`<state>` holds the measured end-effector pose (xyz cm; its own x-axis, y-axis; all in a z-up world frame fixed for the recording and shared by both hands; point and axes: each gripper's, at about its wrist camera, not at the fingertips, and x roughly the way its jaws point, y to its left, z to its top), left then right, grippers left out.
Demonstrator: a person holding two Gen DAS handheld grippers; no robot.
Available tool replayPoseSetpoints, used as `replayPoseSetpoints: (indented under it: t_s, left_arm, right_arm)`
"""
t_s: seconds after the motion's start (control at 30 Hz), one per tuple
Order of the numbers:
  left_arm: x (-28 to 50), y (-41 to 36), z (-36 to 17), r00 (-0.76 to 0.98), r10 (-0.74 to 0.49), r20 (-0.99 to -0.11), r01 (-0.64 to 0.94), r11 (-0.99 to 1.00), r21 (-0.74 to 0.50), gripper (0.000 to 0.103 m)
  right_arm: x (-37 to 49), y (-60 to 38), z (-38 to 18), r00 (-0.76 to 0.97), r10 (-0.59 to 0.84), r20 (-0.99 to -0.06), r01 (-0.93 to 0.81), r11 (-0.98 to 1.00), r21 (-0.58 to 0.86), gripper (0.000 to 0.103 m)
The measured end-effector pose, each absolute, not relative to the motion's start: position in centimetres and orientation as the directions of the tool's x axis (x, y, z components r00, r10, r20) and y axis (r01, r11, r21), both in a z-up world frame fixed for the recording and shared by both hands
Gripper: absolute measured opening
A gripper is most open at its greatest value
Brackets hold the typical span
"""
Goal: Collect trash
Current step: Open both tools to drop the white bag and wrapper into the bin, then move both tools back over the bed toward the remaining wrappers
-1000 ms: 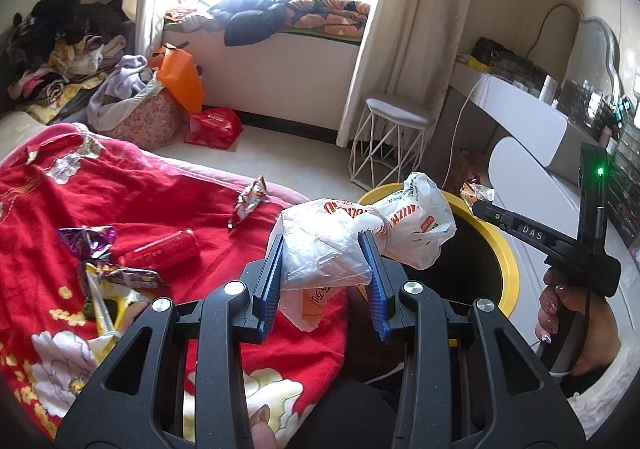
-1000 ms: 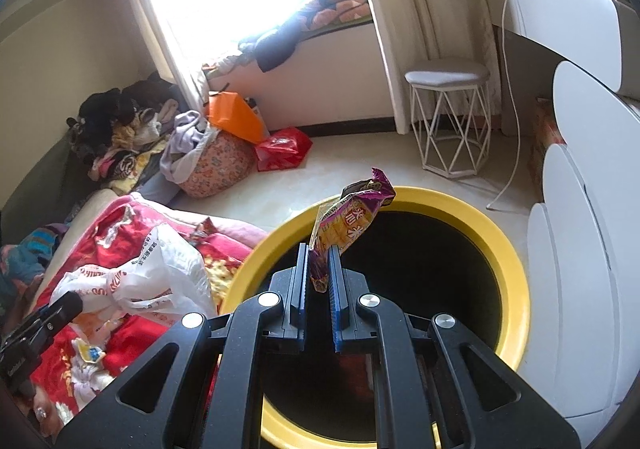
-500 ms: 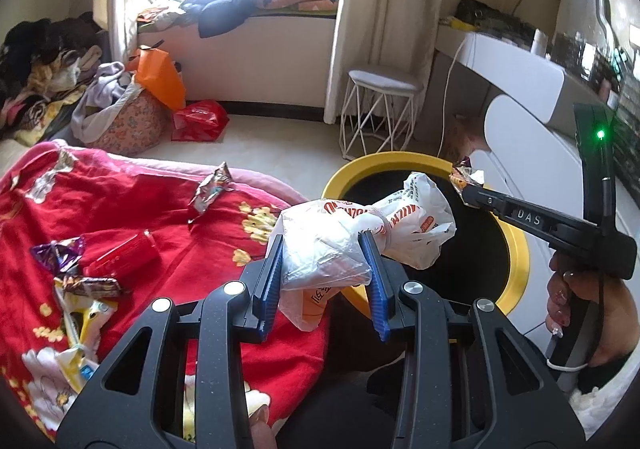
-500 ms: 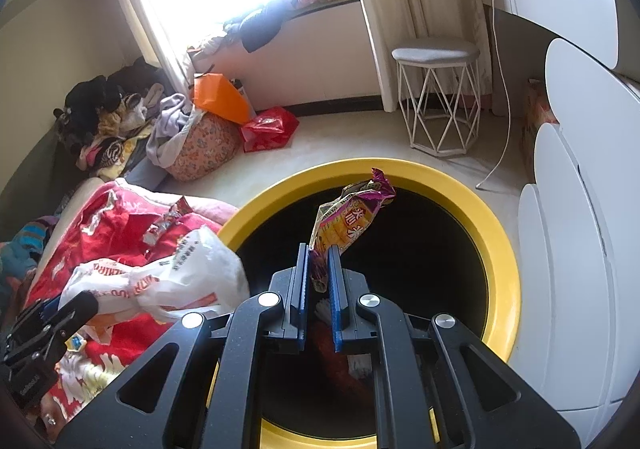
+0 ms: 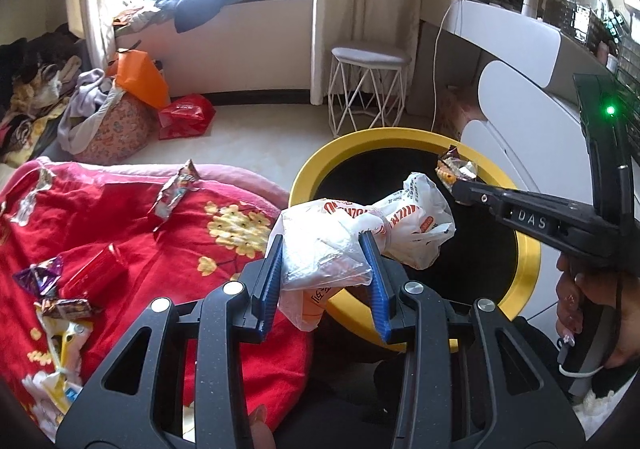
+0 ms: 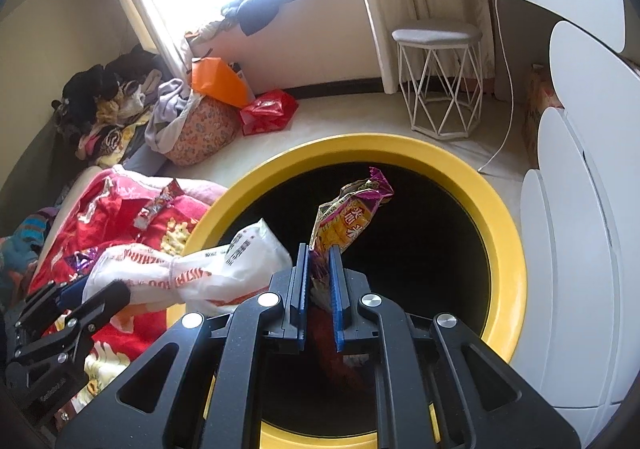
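Left wrist view, from the left: a red blanket [image 5: 132, 233] on the bed carries loose wrappers [image 5: 176, 189], not yet collected. Just right of it the left claw [image 5: 324, 269] is part closed on a crumpled white bag [image 5: 360, 237], pads pressing its bunched middle. The bag's far end hangs over the near rim of the yellow bin [image 5: 524, 249], while its lower tail droops on the bed side. Further right the right claw [image 5: 460, 189] is clamped nearly shut on a snack wrapper [image 5: 452, 169] above the bin's black mouth.

Right wrist view agrees: the bag [image 6: 200, 269] enters from the left across the rim, and the wrapper [image 6: 352, 213] stands up from the pads [image 6: 301, 281], well inside the ring of the bin [image 6: 504, 249].

Judging by this, the step in hand is dropping both pieces. The wrapper sits squarely over the opening, so it should fall in once the right claw opens. The bag is less sure: I would carry the left claw further right until the whole bag, tail included, clears the rim, then open wide. Thin plastic may cling to a pad or drape on the rim, so a small shake could help.

As for the bin's contents, something red [image 6: 336, 345] shows deep inside below the right claw, probably trash already dropped; the rest is too dark to tell.
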<state>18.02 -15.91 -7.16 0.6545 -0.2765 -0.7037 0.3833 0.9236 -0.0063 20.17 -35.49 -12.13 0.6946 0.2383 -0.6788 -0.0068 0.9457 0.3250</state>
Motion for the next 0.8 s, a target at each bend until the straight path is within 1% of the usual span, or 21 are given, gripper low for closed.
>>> replayPoseSetpoints:
  t_s: [0.1,0.17,0.23,0.27,0.3,0.33,0.37,0.4,0.43,0.47,0.5,0.53,0.57,0.63,0.8]
  left_arm:
    - [18.5,-16.4,-7.3,0.646,-0.281,-0.71,0.387,0.922,-0.012,0.032]
    - [18.7,-16.4,-7.2,0.647,-0.279,-0.71,0.381,0.924,-0.016,0.035]
    - [18.9,-16.3,-7.1,0.646,-0.287,-0.708,0.377,0.926,-0.031,0.04]
    - [19.0,-16.2,-7.0,0.646,-0.292,-0.705,0.376,0.926,-0.039,0.043]
    - [18.9,-16.2,-6.8,0.65,-0.297,-0.699,0.377,0.925,-0.043,0.049]
    - [18.8,-16.1,-6.5,0.659,-0.299,-0.69,0.374,0.926,-0.044,0.053]
    - [18.7,-16.0,-6.4,0.664,-0.3,-0.685,0.372,0.927,-0.045,0.055]
    - [18.6,-15.8,-6.1,0.67,-0.299,-0.68,0.365,0.93,-0.048,0.061]
    - [18.5,-15.5,-5.9,0.676,-0.299,-0.674,0.358,0.932,-0.054,0.066]
    - [18.4,-15.2,-5.7,0.679,-0.302,-0.669,0.354,0.933,-0.062,0.067]
    - [18.3,-14.9,-5.5,0.684,-0.302,-0.664,0.346,0.936,-0.069,0.071]
    - [18.1,-14.5,-5.3,0.691,-0.3,-0.658,0.337,0.938,-0.074,0.076]
    - [18.0,-14.1,-5.1,0.696,-0.299,-0.653,0.33,0.941,-0.079,0.078]
    - [17.7,-13.3,-4.7,0.707,-0.296,-0.642,0.31,0.946,-0.095,0.086]
    - [17.0,-11.5,-3.5,0.735,-0.284,-0.616,0.271,0.955,-0.118,0.092]
  right_arm:
    - [20.2,-35.6,-12.2,0.694,0.239,-0.679,-0.004,0.945,0.328,0.011]
    - [20.2,-35.8,-12.3,0.698,0.231,-0.678,0.007,0.945,0.328,0.016]
    - [20.2,-36.1,-12.3,0.702,0.226,-0.675,0.015,0.943,0.331,0.03]
    - [20.2,-36.3,-12.3,0.705,0.223,-0.673,0.02,0.943,0.333,0.032]
    - [20.1,-36.5,-12.3,0.709,0.216,-0.671,0.029,0.942,0.333,0.034]
    - [20.1,-36.6,-12.2,0.712,0.21,-0.67,0.034,0.943,0.332,0.038]
    - [20.0,-36.7,-12.1,0.715,0.202,-0.669,0.039,0.944,0.327,0.039]
    - [19.9,-36.7,-11.9,0.72,0.19,-0.667,0.043,0.948,0.317,0.041]
    - [19.8,-36.6,-11.7,0.726,0.179,-0.664,0.047,0.951,0.307,0.046]
    - [19.7,-36.5,-11.5,0.731,0.17,-0.66,0.048,0.953,0.298,0.049]
    - [19.6,-36.2,-11.2,0.739,0.16,-0.654,0.046,0.957,0.287,0.053]
    - [19.5,-36.0,-10.9,0.746,0.153,-0.648,0.043,0.96,0.277,0.055]
    - [19.5,-35.8,-10.7,0.751,0.148,-0.643,0.04,0.963,0.268,0.056]
    - [19.3,-35.1,-10.1,0.762,0.134,-0.634,0.032,0.969,0.243,0.062]
    - [18.6,-33.3,-8.5,0.791,0.107,-0.603,0.005,0.984,0.181,0.071]
